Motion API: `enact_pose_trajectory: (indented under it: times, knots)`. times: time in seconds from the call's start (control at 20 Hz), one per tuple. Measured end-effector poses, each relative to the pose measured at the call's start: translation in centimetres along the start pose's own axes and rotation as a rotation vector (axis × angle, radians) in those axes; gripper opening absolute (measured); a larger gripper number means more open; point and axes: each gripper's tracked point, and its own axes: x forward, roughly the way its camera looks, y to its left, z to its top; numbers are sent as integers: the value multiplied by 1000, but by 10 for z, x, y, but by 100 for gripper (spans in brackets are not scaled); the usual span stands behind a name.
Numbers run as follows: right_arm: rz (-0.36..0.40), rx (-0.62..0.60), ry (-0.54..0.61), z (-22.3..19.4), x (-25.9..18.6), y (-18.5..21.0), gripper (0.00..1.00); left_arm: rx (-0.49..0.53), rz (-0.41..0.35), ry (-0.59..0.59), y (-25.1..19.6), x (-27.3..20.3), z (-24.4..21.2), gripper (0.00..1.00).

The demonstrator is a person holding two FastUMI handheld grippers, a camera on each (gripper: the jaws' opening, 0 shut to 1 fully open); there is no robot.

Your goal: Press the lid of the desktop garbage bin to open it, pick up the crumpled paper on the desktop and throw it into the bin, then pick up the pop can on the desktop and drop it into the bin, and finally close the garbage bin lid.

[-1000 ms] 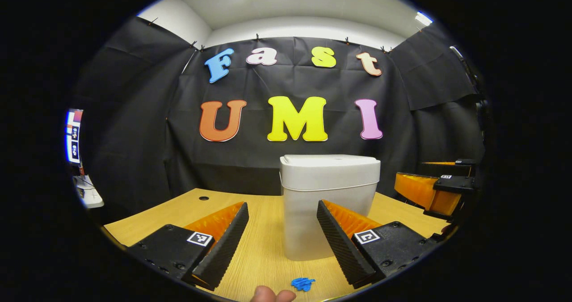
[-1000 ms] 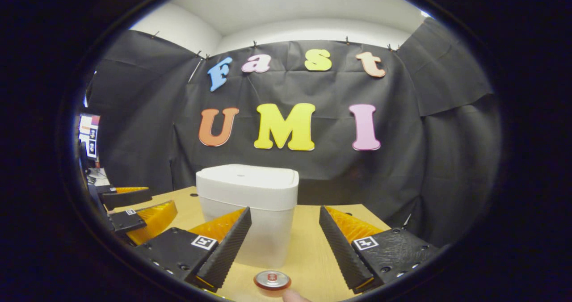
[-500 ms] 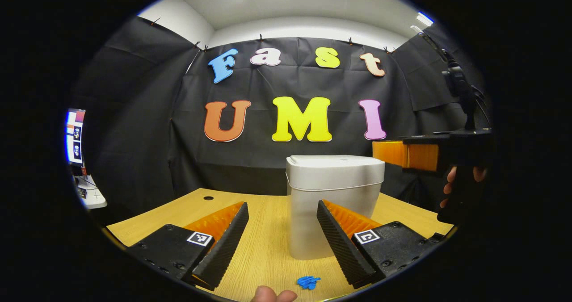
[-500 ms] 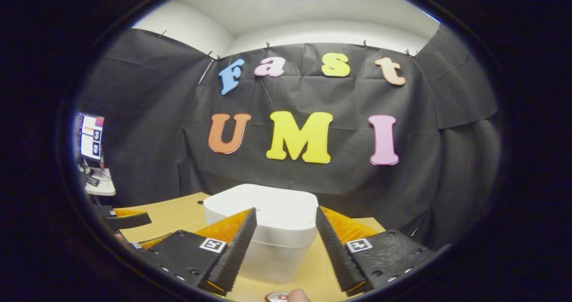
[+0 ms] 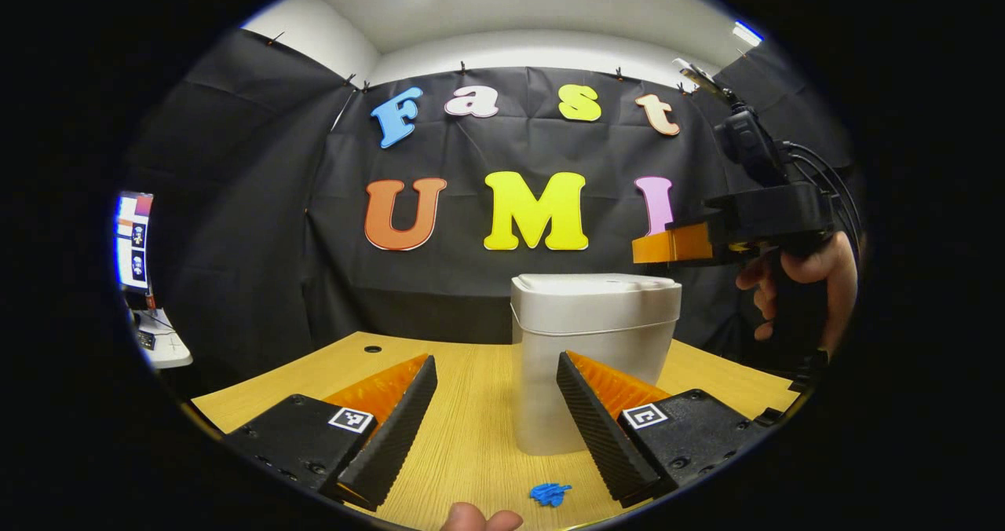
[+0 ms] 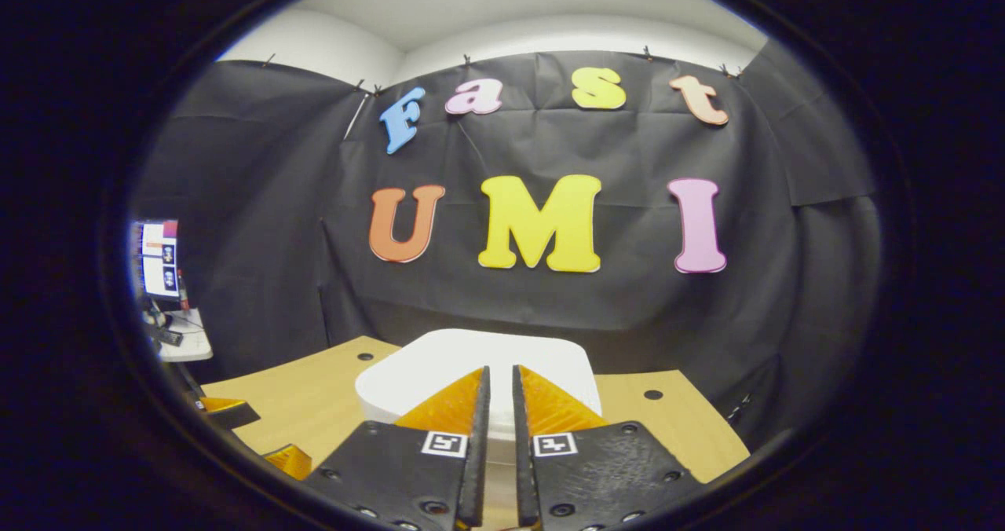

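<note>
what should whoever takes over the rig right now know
Right gripper: fingers nearly together, empty, raised over the closed lid of the white plastic desktop bin, not visibly pressing it.
Left gripper: open, empty, low over the wooden desk, facing the bin.
Crumpled blue paper lies on the desk in front of the bin, between the left fingers.
Done: nothing yet. Left: press lid open, bin the paper, then the can, close the lid.
</note>
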Motion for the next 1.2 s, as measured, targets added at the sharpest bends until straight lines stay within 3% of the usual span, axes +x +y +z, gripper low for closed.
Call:
enact_pose_trajectory:
  times: [0.1, 0.25, 0.6, 0.8, 0.95, 1.05, 1.15, 1.2]
  knots:
    - [29, 7, 26, -6, 9, 6, 4, 8, -1, 5, -1, -1, -2, 99]
    - [78, 18, 75, -18, 13, 14, 3, 17, -1, 4, 1, -3, -2, 99]
    - [97, 21, 86, -18, 14, 14, 0, 5, 0, 20, 0, 1, -7, 99]
    - [106, -46, 111, -29, 12, 15, 1, -3, -9, 20, -4, 4, -10, 99]
    - [144, 54, 86, -22, 10, 17, 0, -29, -11, 42, -8, 4, -22, 99]
    - [101, 113, 45, -7, 6, 0, 0, -34, -10, 54, -9, 3, -27, 99]
    - [63, 108, -59, 16, -4, -11, 18, -29, 1, 69, -6, 2, -31, 99]
    - [59, 100, -91, 23, -8, -9, 48, -23, 11, 70, -4, 2, -31, 99]
